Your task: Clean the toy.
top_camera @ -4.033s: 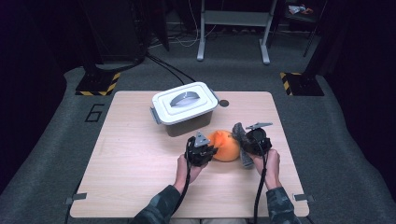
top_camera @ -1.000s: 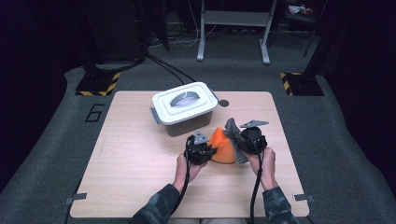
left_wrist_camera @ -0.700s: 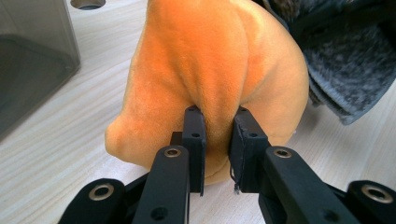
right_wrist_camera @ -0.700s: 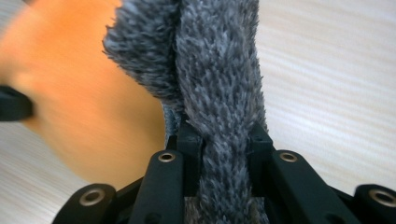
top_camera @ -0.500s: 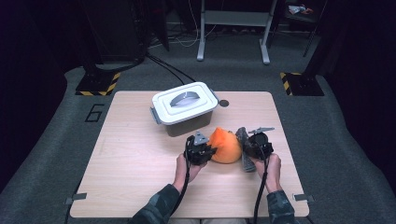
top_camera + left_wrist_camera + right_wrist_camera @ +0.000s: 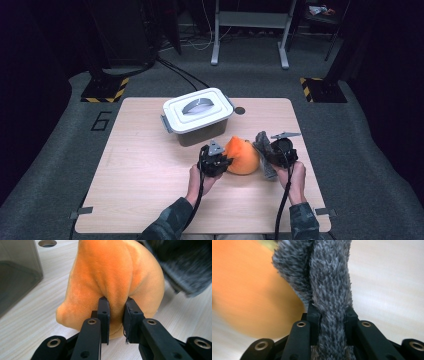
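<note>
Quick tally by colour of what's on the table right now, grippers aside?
Orange: 1, the plush toy, pinched by the left gripper.
Grey: 1, the furry piece, clamped in the right gripper, lying against the plush toy.
White-lidded: 1, the storage box, lid on.
Total: 3

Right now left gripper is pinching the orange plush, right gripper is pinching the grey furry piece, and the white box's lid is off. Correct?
Not quite: the lid is on. The high view shows the white box closed, lid seated with its grey handle on top. The rest holds: the left gripper pinches a fold of the orange plush, and the right gripper pinches the grey furry piece.
</note>
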Motion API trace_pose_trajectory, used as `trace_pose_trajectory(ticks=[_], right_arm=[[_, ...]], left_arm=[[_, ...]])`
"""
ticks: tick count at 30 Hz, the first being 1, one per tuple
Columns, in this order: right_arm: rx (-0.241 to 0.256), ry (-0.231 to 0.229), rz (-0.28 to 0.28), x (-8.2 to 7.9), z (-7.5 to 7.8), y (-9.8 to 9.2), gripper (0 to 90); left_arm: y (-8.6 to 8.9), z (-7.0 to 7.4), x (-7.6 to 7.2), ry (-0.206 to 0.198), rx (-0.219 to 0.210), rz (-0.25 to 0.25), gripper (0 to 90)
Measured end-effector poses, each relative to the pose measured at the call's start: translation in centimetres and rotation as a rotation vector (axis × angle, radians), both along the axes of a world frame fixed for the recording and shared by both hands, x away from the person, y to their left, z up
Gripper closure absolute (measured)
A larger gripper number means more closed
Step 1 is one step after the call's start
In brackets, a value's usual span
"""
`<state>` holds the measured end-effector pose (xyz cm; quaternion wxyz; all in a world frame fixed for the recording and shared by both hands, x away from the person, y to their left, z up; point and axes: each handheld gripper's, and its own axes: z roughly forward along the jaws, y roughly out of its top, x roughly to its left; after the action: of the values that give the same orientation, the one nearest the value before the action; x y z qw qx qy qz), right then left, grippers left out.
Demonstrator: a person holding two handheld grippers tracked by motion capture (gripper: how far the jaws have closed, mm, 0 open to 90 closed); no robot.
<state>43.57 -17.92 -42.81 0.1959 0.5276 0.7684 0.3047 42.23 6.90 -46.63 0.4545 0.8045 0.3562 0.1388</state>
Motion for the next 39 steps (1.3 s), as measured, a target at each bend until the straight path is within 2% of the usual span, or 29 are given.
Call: trace_pose_trajectory(ticks=[2,3,4,5,8,11,12,16,22,35,39], right_arm=[[0.007,-0.030,0.030,-0.5,1.5,0.9,73.9],[0.007,-0.030,0.030,-0.5,1.5,0.9,73.9],[0.025,-0.057,0.078,-0.9,2.6,1.9,73.8],[0.029,-0.063,0.096,-1.0,3.1,2.5,73.8],[0.039,-0.073,0.140,-1.0,3.6,3.6,73.7],[0.019,-0.069,0.182,-0.6,3.4,5.1,73.6],[0.000,-0.064,0.179,-0.4,3.0,5.5,73.7],[-0.005,-0.063,0.166,-0.2,2.7,5.4,73.7],[-0.026,-0.043,0.119,0.1,1.8,4.0,73.7],[-0.006,0.006,0.052,0.5,-0.1,1.8,73.5],[-0.007,0.030,0.029,0.9,-1.1,1.1,73.5]], left_arm=[[-0.1,0.0,0.0,0.002,-0.001,-0.002,77.3],[-0.1,0.0,0.0,0.002,-0.001,-0.002,77.3],[-0.1,0.1,0.0,-0.003,0.002,-0.005,77.3],[-0.2,0.1,-0.1,-0.002,0.002,-0.006,77.3],[-0.2,0.1,-0.1,0.000,0.002,-0.009,77.3],[-0.1,0.1,-0.1,0.003,0.004,-0.009,77.1],[-0.1,0.1,0.0,0.001,0.009,-0.010,77.0],[-0.1,0.1,0.0,-0.002,0.009,-0.008,77.0],[0.0,0.0,0.2,0.007,0.003,-0.008,76.9],[0.1,-0.2,0.2,0.008,0.004,-0.007,76.9],[0.2,-0.3,0.2,0.009,-0.001,-0.002,76.9]])
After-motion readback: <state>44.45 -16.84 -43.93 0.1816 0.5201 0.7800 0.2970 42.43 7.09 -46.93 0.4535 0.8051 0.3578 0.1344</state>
